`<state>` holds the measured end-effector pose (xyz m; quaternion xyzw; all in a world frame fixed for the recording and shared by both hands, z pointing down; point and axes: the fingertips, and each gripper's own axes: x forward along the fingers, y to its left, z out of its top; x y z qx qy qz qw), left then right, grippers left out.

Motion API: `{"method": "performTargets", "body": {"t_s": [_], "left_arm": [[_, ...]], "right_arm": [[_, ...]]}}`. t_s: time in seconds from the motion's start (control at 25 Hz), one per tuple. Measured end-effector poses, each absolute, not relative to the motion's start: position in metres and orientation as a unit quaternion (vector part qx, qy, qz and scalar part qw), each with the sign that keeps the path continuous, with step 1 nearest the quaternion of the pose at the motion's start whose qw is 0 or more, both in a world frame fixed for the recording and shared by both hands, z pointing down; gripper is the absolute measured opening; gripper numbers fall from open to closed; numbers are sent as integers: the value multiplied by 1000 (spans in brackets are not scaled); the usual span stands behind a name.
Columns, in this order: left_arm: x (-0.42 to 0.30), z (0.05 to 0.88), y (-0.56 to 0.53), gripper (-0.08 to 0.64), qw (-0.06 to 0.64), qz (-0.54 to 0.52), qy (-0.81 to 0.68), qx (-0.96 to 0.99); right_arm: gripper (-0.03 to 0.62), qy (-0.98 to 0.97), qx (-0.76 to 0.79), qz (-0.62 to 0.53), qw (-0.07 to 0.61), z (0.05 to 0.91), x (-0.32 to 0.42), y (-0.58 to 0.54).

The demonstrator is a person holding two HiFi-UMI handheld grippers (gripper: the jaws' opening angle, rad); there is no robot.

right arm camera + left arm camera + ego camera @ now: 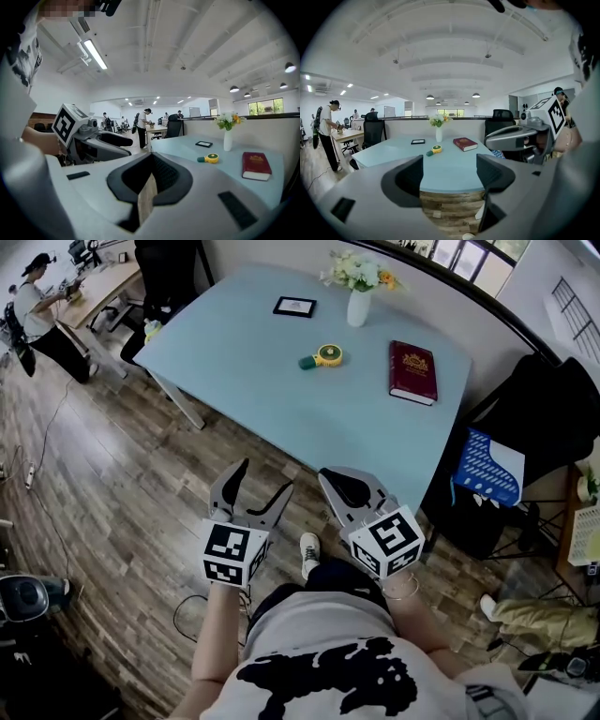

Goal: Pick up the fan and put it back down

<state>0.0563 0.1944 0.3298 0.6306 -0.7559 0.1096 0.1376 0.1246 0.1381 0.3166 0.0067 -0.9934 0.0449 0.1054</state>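
Holds left tongs (262, 479) spread, with nothing between; holds right tongs (342, 486) pressed together, pinching nothing. Poised over wooden floor (122, 474), short of counter (244, 352) edge. Well apart from fan (322, 357), lying mid-counter near red book (412, 371) and white vase (358, 307). Judged not started: remaining to reach, grip, lift, set back down.

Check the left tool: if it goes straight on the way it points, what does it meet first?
Left tool likely meets the table first: its near edge fills the gap between the open jaws. The fan lies farther on, slightly left of that line. Height is hard to judge.
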Motion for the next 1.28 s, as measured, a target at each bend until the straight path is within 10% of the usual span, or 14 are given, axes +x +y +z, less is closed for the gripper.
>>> {"method": "performTargets", "body": {"t_s": [1.28], "left_arm": [[-100,346,-34,353,156,130,-606,769]], "right_arm": [[3,-967,207,95,114,337,-10,-60]]}}
